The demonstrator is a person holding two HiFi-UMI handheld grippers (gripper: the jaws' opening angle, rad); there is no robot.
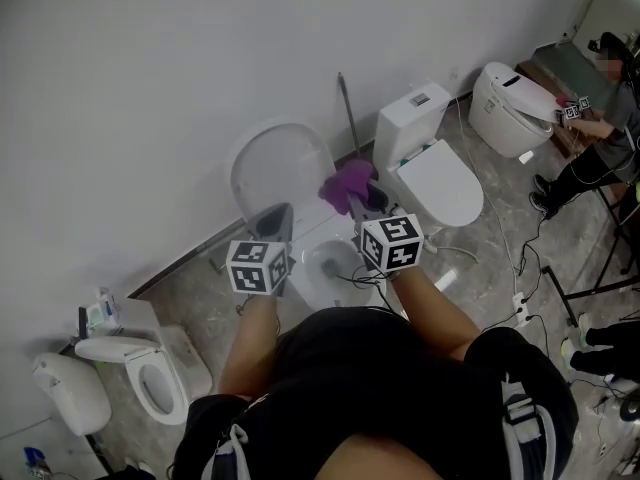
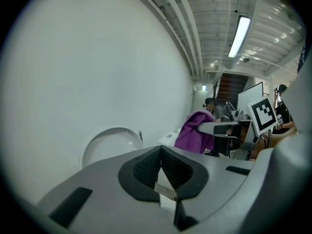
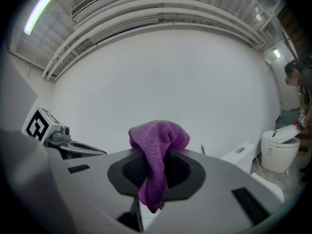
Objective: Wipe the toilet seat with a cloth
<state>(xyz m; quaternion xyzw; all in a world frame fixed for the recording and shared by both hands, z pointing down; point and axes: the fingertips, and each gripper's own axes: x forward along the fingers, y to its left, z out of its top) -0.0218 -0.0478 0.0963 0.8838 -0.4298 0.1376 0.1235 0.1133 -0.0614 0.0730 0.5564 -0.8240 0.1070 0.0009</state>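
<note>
Right claw (image 1: 352, 196) clenched on purple cloth (image 3: 157, 150), held up over toilet seat (image 1: 306, 268), near raised lid (image 1: 278, 165). Left claw (image 2: 161, 156) pinched shut, empty. Soft, light, floppy; probably bunches when dragged. Best gripped at a gathered fold.

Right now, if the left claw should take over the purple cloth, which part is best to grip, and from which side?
Probably the loose bunch of the purple cloth that bulges past the tips of the right claw, which pinches its middle. Come from the left: the left claw sits on that side, shut, and must open first.
</note>
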